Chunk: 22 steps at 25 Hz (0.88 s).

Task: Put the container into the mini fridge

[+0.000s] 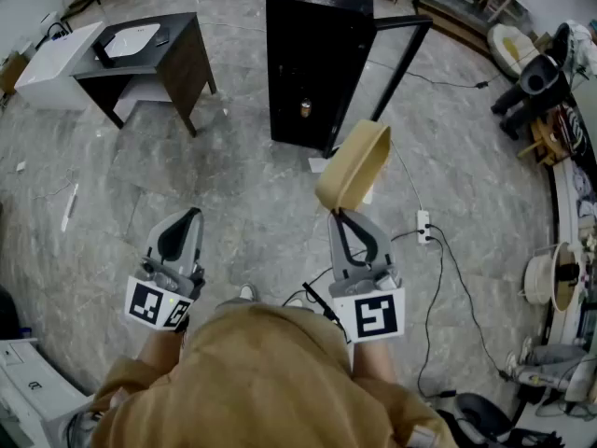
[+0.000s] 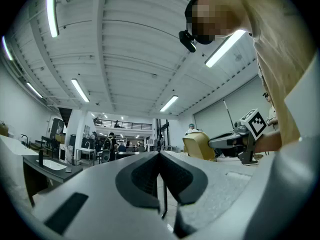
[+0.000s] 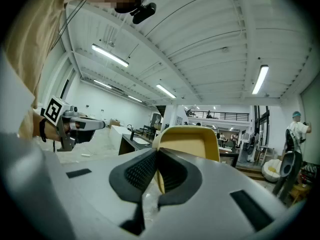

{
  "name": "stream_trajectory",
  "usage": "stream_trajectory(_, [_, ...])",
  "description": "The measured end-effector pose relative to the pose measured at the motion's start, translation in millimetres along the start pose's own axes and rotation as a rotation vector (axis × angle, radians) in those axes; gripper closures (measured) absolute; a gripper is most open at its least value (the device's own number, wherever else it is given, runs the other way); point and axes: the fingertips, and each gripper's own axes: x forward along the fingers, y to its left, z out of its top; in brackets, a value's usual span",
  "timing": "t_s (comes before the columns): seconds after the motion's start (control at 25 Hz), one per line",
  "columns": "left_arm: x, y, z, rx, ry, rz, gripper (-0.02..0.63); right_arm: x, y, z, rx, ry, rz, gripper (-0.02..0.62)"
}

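A person in a tan top is standing on a grey marbled floor (image 1: 233, 185), holding a gripper in each hand. The right gripper (image 1: 338, 215) is clamping its jaws on the rim of a tan container (image 1: 354, 164), which is hanging in the air, tilted, in front of the black mini fridge (image 1: 312, 54) and apart from it. In the right gripper view the jaws are pinching one thin wall of the container, and the rest of it is rising behind them, its bottom hidden.

The left gripper (image 1: 191, 215) is hovering beside it with its jaws pressed together and nothing between them, as the left gripper view is showing.

The fridge door (image 1: 403, 52) is swinging wide to the right, seen nearly edge-on. The fridge's front is reading as plain dark, so its shelves are not making themselves out; a small pale object (image 1: 305, 108) low on it is too tiny to identify.

To the left, a dark counter (image 1: 187, 59) is carrying a white basin (image 1: 131, 38). A power strip (image 1: 423, 224) and cables are lying on the floor near the right gripper.
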Motion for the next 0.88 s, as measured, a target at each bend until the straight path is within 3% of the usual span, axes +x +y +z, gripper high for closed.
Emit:
stream_trajectory(0.36, [8,-7,2,0.007,-0.001,-0.005,0.606,-4,-5,-4,-0.001,0.003,0.006,0.589])
stream_trajectory(0.56, [16,-17,2,0.011,0.007,-0.003,0.606,-13,-17,1,0.075,-0.048,0.003,0.589])
stream_trajectory(0.88, [24,-39,-2,0.021,0.003,0.027,0.606,-28,-34,-16,0.082,-0.045,0.040,0.589])
